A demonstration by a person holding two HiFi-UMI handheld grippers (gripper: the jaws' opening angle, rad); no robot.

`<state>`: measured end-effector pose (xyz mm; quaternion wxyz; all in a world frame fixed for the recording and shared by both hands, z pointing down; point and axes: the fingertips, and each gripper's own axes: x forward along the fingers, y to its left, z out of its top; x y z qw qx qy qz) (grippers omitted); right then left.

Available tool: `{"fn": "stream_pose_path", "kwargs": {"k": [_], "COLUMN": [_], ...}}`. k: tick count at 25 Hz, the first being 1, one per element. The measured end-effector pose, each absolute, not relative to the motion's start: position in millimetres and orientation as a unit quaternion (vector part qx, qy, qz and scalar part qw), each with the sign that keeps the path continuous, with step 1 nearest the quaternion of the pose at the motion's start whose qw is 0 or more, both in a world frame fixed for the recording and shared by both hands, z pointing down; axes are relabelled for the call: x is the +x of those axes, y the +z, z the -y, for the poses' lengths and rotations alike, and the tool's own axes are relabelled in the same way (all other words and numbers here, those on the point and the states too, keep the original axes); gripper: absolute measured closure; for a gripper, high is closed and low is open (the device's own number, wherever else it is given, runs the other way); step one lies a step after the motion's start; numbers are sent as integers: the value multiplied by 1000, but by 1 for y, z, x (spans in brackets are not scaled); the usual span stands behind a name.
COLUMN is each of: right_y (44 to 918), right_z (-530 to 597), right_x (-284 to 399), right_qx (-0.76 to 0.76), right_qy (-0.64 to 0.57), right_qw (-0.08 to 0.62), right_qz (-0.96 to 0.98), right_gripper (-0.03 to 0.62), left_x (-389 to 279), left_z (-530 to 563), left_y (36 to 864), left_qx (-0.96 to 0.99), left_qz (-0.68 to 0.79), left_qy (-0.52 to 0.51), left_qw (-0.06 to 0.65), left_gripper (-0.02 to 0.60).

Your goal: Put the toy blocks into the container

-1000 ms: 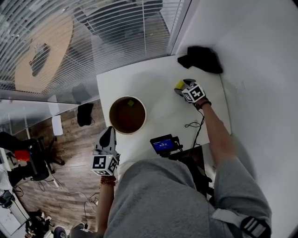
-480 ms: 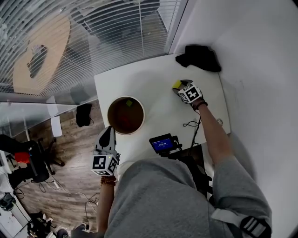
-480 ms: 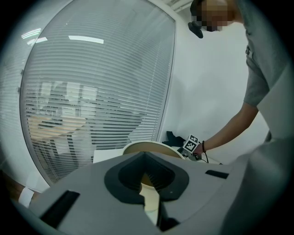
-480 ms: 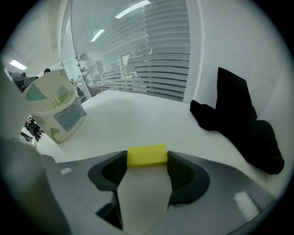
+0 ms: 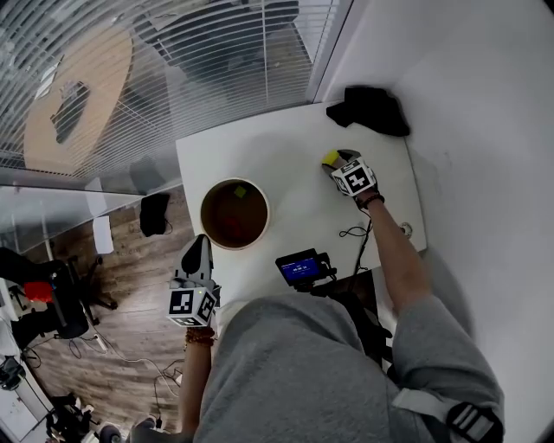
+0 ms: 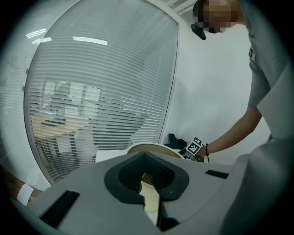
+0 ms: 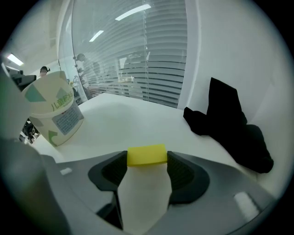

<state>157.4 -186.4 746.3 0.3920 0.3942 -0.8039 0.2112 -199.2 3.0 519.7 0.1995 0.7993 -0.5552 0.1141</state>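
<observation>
Closing on the yellow block (image 7: pixel 146 155), our right gripper (image 5: pixel 336 159) has just drawn its jaws in, pads pressing both sides; we should lift it straight, then carry left to the container (image 7: pixel 54 111) (our left gripper (image 6: pixel 149 195), jaws together and empty, waits).

Office, by the look of it. Glass partition with horizontal blinds (image 5: pixel 208 60), round wooden table (image 5: pixel 82 95) beyond it, wheeled chair (image 5: pixel 65 298) on wood flooring (image 5: pixel 130 277), ceiling strip lights (image 7: pixel 133 12), and a white corner surface (image 5: pixel 286 164).

Two blocks (image 7: pixel 146 155) (image 5: pixel 241 191), one container (image 5: pixel 204 213), two grippers (image 5: pixel 198 244) (image 5: pixel 339 159), one cloth (image 5: pixel 370 108)
</observation>
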Motion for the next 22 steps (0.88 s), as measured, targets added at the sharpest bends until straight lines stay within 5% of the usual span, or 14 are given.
{"fn": "stream_pose_path", "kwargs": {"k": [22], "right_y": [635], "right_z": [195], "right_x": [125], "right_qx": [412], "right_qy": [124], "right_qw": [291], "right_qz": [855], "right_gripper": [313], "left_x": [-195], "left_z": [-3], "left_y": [515], "left_qx": [805], "left_qz": [553], "left_qy": [99], "left_qw": [191], "left_gripper": [574]}}
